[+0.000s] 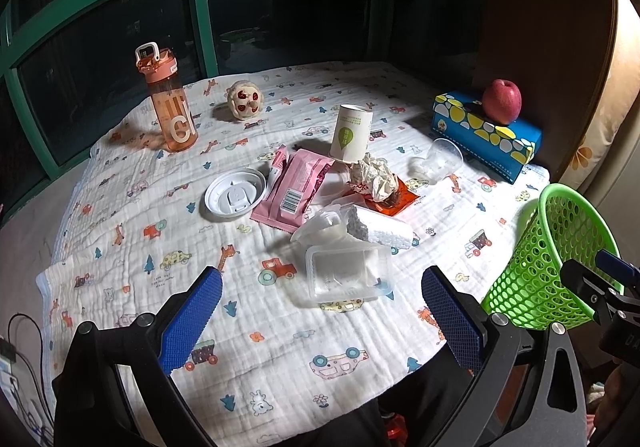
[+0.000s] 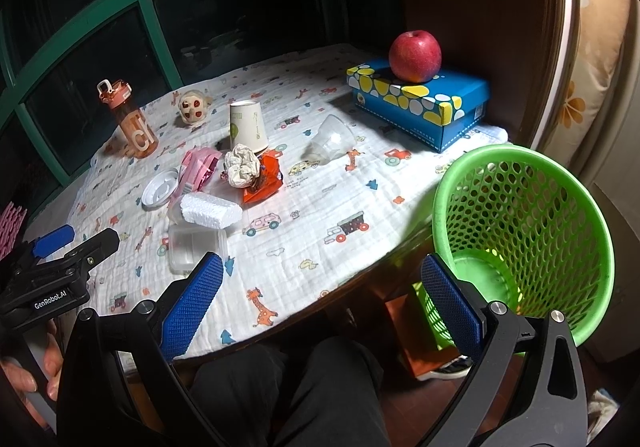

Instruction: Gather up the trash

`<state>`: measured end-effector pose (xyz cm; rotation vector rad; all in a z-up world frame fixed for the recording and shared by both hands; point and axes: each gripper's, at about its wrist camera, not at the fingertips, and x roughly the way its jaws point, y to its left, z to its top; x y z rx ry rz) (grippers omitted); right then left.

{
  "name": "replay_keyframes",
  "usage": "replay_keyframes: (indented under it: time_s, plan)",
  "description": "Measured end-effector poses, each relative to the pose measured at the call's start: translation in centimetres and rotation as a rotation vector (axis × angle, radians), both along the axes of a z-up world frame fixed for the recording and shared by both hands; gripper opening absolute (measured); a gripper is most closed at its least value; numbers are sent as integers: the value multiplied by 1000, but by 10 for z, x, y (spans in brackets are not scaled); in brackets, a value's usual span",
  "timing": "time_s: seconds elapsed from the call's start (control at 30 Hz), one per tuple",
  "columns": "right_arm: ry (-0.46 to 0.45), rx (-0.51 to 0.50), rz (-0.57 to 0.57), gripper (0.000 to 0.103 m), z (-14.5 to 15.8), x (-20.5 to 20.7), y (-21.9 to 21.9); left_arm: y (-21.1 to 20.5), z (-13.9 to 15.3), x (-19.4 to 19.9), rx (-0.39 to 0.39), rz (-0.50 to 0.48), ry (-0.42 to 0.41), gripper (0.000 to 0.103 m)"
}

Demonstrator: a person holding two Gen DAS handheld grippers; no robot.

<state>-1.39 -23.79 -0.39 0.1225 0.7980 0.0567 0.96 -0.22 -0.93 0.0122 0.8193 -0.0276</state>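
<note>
Trash lies in a pile mid-table: a clear plastic box (image 1: 347, 274), a white foam block (image 1: 378, 228), a pink wrapper (image 1: 298, 185), a white lid (image 1: 235, 195), a crumpled paper ball (image 1: 374, 175) on an orange wrapper (image 1: 396, 201), an upside-down paper cup (image 1: 351, 132) and a clear plastic cup (image 1: 440, 161). A green mesh basket (image 2: 524, 243) stands off the table's right edge. My left gripper (image 1: 322, 321) is open and empty, just short of the clear box. My right gripper (image 2: 322, 305) is open and empty, beside the basket above the table's front edge.
An orange water bottle (image 1: 170, 109) and a small plush toy (image 1: 244, 100) stand at the back left. A red apple (image 1: 502, 101) sits on a blue tissue box (image 1: 486, 135) at the back right. A printed cloth (image 1: 160, 215) covers the round table. Dark windows behind.
</note>
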Motion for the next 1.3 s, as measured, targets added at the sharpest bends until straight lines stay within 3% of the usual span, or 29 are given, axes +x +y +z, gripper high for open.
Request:
replay_keyframes:
  time_s: [0.67, 1.3]
  plan:
    - [22, -21, 44, 98, -3, 21, 11, 17, -5, 18, 0, 35, 22, 97]
    - [38, -34, 155, 98, -10, 61, 50, 60, -2, 33, 24, 120, 13, 97]
